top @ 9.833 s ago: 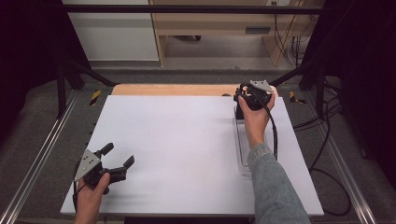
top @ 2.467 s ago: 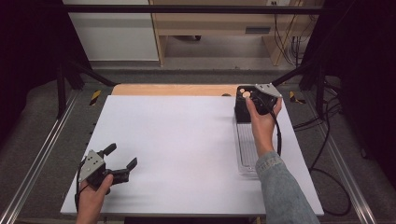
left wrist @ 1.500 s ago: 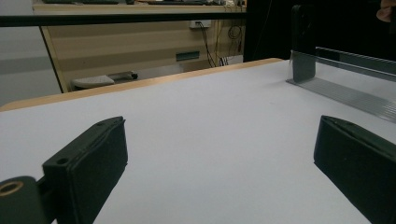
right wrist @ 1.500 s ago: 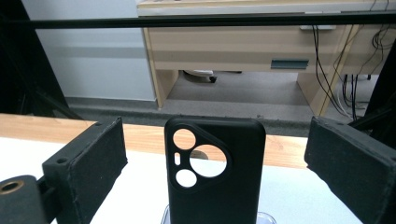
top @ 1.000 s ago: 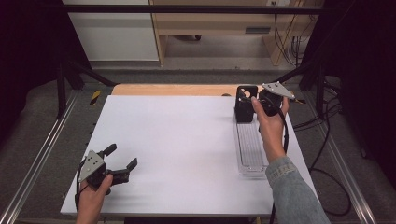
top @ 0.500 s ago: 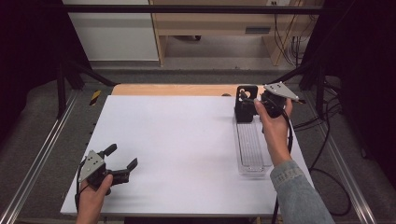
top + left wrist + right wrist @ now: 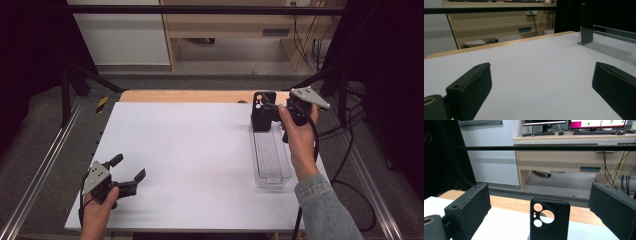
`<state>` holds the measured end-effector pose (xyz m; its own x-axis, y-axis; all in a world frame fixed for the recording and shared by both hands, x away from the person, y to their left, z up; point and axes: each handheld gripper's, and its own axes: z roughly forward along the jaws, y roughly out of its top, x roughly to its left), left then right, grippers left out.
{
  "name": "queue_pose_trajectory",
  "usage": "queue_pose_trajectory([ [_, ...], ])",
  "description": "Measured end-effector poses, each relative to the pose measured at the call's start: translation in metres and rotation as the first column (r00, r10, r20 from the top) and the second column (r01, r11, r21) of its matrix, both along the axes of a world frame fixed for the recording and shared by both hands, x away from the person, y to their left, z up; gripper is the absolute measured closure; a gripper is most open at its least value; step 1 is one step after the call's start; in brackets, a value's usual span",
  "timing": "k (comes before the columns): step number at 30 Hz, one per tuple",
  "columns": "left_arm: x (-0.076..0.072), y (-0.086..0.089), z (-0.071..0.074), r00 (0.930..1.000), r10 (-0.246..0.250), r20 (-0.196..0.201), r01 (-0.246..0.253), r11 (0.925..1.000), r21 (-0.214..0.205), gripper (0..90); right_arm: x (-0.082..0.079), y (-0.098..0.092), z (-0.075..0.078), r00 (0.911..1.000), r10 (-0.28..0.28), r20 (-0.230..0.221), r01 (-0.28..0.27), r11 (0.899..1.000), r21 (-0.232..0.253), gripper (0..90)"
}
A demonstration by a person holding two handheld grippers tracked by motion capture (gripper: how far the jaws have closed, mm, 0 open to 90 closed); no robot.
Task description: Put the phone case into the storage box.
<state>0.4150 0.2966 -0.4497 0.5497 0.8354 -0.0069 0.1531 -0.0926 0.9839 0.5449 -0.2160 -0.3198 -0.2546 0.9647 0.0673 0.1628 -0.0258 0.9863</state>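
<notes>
The right gripper (image 7: 272, 107), jaws spread wide, hovers by the black phone case (image 7: 549, 220) standing at the clear tray's (image 7: 272, 162) 12 o'clock end, and next it likely needs to squeeze it.

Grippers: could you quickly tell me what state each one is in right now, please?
Left gripper: open, holding nothing.
Right gripper: open, jaws apart on either side of the upright phone case, not gripping it.

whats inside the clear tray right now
A black phone case stands upright at the far end of the clear tray; the rest of its ribbed floor is bare. The case's foot cannot be seen.
</notes>
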Motion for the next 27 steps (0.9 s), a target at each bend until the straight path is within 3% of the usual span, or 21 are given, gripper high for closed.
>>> queue_pose_trajectory([
  [12,-0.001,-0.002,-0.001,1.0000,-0.001,0.003,0.001,1.0000,0.006,2.5,-0.008,-0.003,0.001,0.9984,0.047,0.031,-0.047,0.999,-0.001,4.7],
  [19,-0.002,0.004,0.000,0.9996,0.028,0.002,-0.028,0.9995,-0.010,1.8,-0.013,-0.011,0.004,0.9982,0.050,0.034,-0.051,0.998,0.021,5.7],
  [27,-0.002,0.010,0.000,0.9993,0.037,-0.008,-0.037,0.9985,-0.040,1.7,-0.019,-0.020,0.007,0.9975,0.057,0.042,-0.057,0.998,0.012,3.7],
])
